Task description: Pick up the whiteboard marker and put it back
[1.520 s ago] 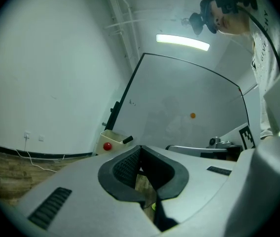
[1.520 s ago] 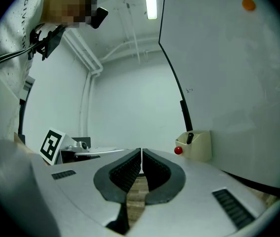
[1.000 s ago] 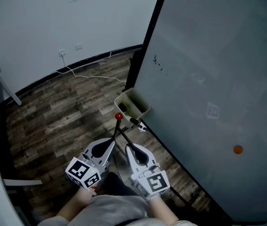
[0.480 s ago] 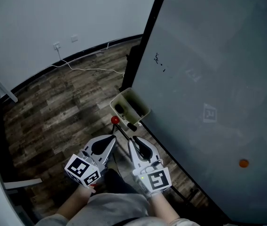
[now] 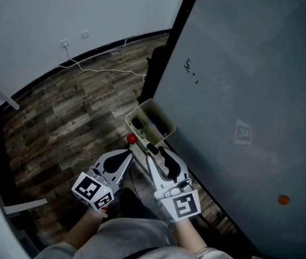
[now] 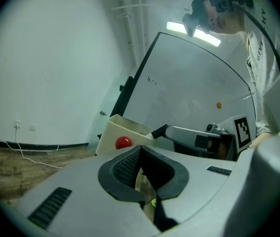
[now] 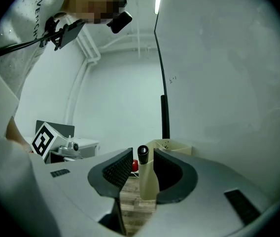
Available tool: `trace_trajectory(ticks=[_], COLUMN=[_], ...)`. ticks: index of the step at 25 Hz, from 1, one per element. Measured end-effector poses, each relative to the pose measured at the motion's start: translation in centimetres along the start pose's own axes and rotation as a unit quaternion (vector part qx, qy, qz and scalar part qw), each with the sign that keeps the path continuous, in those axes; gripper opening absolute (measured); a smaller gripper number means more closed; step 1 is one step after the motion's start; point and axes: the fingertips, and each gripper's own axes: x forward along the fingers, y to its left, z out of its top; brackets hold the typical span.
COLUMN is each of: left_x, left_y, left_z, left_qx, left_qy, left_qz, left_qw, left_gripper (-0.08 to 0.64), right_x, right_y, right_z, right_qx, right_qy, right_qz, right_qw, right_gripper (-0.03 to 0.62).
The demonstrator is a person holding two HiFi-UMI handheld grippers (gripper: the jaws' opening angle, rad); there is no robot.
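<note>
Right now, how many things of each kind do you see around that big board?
Handheld grey two-jaw grippers: 2, the left gripper and the right gripper
Large grey whiteboard: 1
Beige plastic holder box: 1
Cream marker with black cap: 1
Small red round piece: 1
Small orange round dot: 1
Total: 7
</note>
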Motion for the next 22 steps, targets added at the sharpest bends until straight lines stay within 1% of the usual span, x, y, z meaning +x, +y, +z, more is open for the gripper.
trace_trajectory(ticks=[4, 11, 15, 22], left_x=[0.6, 0.7, 0.7, 1.0], left_y=[0.2, 0.9, 1.1, 1.0], left_z=[0.1, -0.1, -0.4, -1.0], left_qx=[-0.001, -0.006, -0.011, -0.018], left_qy=[-0.001, 0.001, 0.005, 0.009], left_qz=[-0.007, -0.007, -0.005, -0.007], left_qw=[1.0000, 1.0000, 0.9999, 0.9998], left_gripper=[0.015, 0.015, 0.015, 0.015], right_x=[0.5, 1.0, 1.0, 1.0], right_y=[0.3, -0.1, -0.2, -0.1], right_z=[-0.5, -0.7, -0.7, -0.7], right_qx=[-0.023, -0.019, -0.017, -0.015], right_qy=[0.009, 0.008, 0.008, 0.008], right_qz=[0.005, -0.011, -0.012, -0.008], right_qw=[1.000, 1.000, 1.000, 1.000], right_gripper=[0.123, 0.121, 0.116, 0.091])
